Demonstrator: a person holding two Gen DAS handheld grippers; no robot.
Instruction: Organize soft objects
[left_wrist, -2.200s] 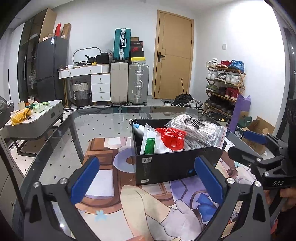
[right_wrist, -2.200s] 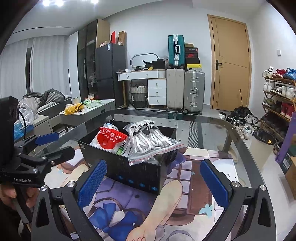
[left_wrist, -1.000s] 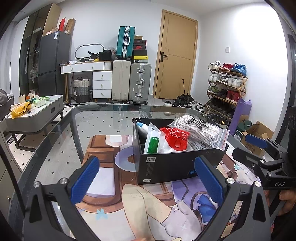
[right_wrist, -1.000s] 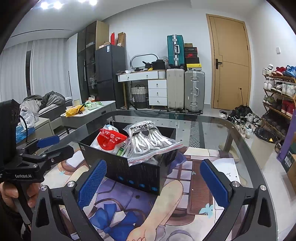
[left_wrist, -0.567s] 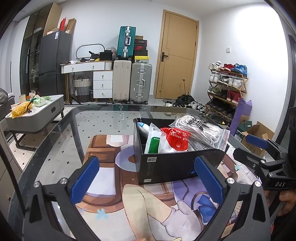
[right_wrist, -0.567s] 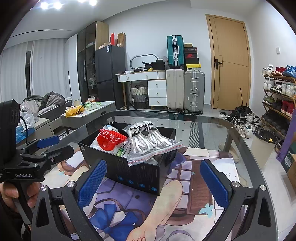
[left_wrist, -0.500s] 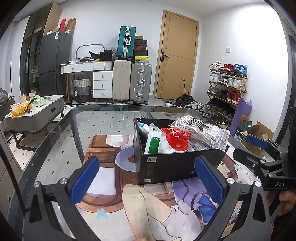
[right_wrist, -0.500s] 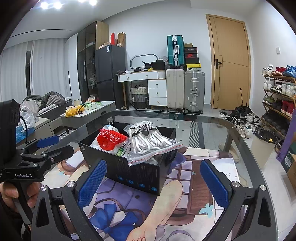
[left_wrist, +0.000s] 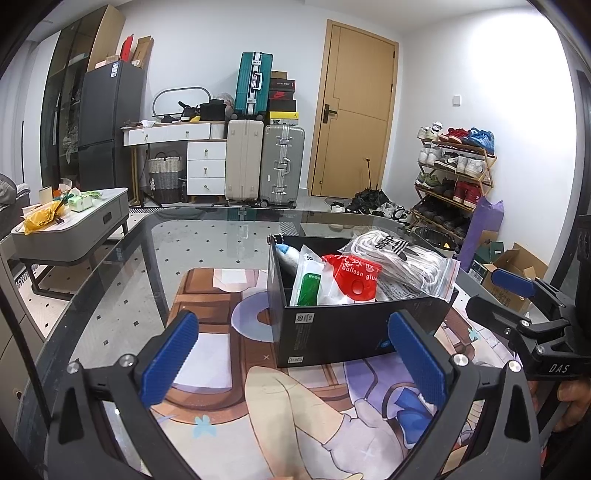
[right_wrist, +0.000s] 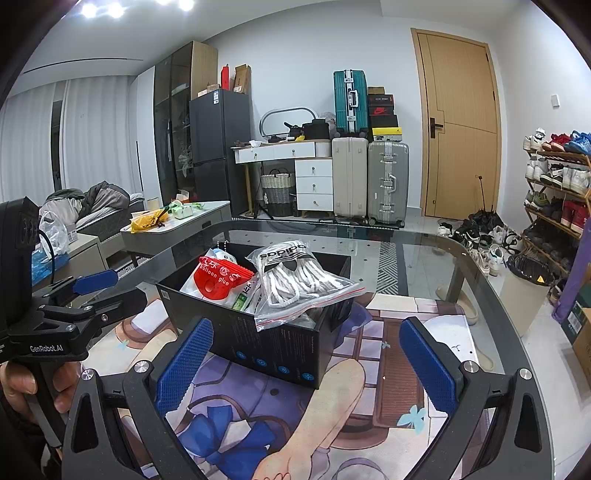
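Observation:
A black box (left_wrist: 351, 332) (right_wrist: 273, 343) stands on the printed mat on a glass table. It holds a clear zip bag of white laces (left_wrist: 406, 258) (right_wrist: 299, 280), a red balloon-glue pack (left_wrist: 352, 277) (right_wrist: 221, 277), a white-green packet (left_wrist: 308, 280) and a small white-blue item (left_wrist: 288, 254). My left gripper (left_wrist: 291, 354) is open and empty, just short of the box's near wall. My right gripper (right_wrist: 306, 365) is open and empty, in front of the box's corner. Each gripper shows at the edge of the other's view.
The printed mat (left_wrist: 229, 387) (right_wrist: 388, 369) covers the near part of the glass table (left_wrist: 147, 258). Suitcases (left_wrist: 264, 162), a white dresser, a low side table (left_wrist: 70, 225), a shoe rack (left_wrist: 454, 173) and cardboard boxes (left_wrist: 513, 269) stand around the room.
Both grippers have stayed open and empty. The left view has lifted slightly and drawn a little closer over two seconds; nothing moved in the last half second.

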